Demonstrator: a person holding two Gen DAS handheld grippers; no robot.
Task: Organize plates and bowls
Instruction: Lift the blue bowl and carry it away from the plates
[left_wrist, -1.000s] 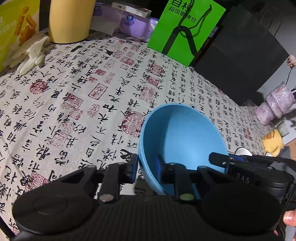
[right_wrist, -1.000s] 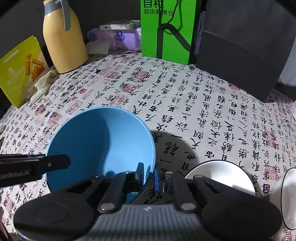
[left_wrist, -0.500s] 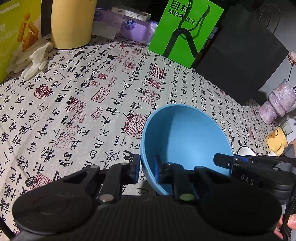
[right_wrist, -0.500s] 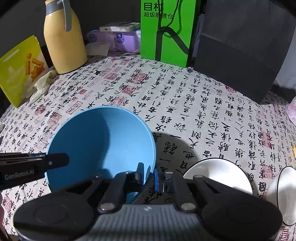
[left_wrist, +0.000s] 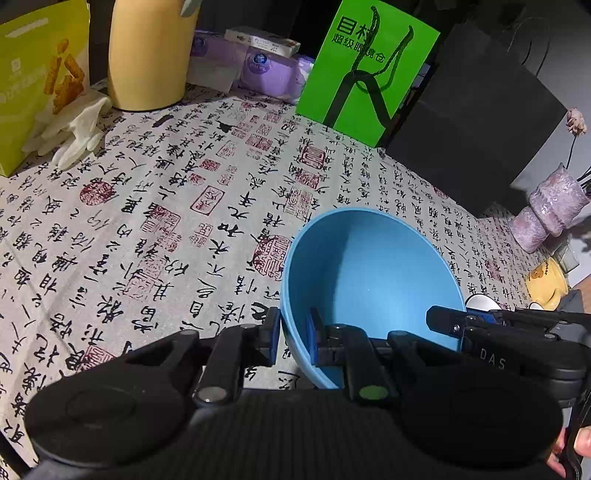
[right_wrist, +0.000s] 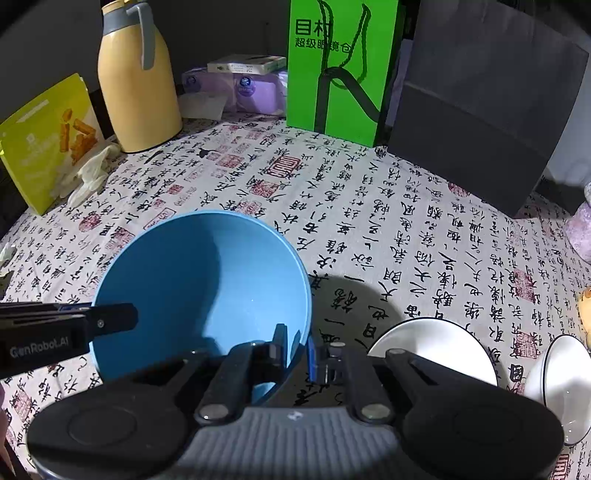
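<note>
Large blue plastic bowl (left_wrist: 373, 280) tilted above calligraphy-print cloth surface (left_wrist: 155, 206), gripped on opposite rim sides. Left tool (left_wrist: 293, 334) clamped on near rim, one pad inside, one outside. Right tool (right_wrist: 297, 354) likewise pinching rim. White ceramic plate (right_wrist: 432, 347) and white bowl (right_wrist: 557, 380) on surface, right of blue bowl.

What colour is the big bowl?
The bowl is light blue all over, clearest in the right wrist view.
</note>
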